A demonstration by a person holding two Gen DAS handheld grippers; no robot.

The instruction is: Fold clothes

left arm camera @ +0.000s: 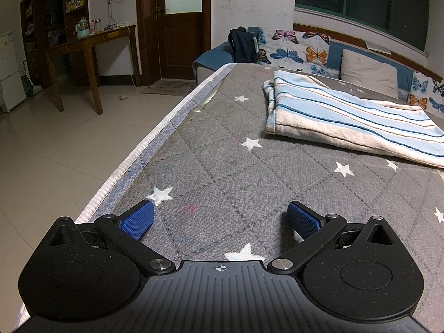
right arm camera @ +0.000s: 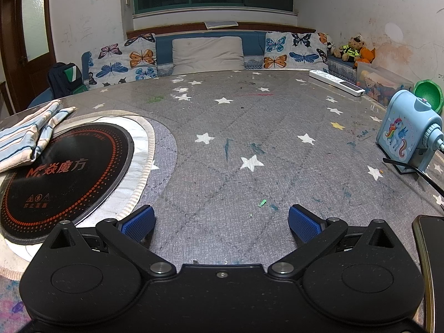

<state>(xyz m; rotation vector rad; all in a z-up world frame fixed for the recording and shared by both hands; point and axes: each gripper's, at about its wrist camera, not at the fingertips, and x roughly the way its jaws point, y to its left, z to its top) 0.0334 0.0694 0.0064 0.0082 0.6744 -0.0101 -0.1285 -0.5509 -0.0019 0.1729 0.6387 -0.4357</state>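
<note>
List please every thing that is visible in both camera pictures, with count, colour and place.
striped cloth: one, white and light blue, folded on the table, partly over the hotplate
table: one, grey cover with white stars
hotplate: one, black with orange rings, set in the table
pencil sharpener: one, light blue, table's right edge
power strip: one, white, far right of table
butterfly cushions: several, multicoloured, on the bench
plain cushion: one, beige, bench middle
soft toys: several, right corner
left gripper: black, blue pads, open
right gripper: same, open
</note>
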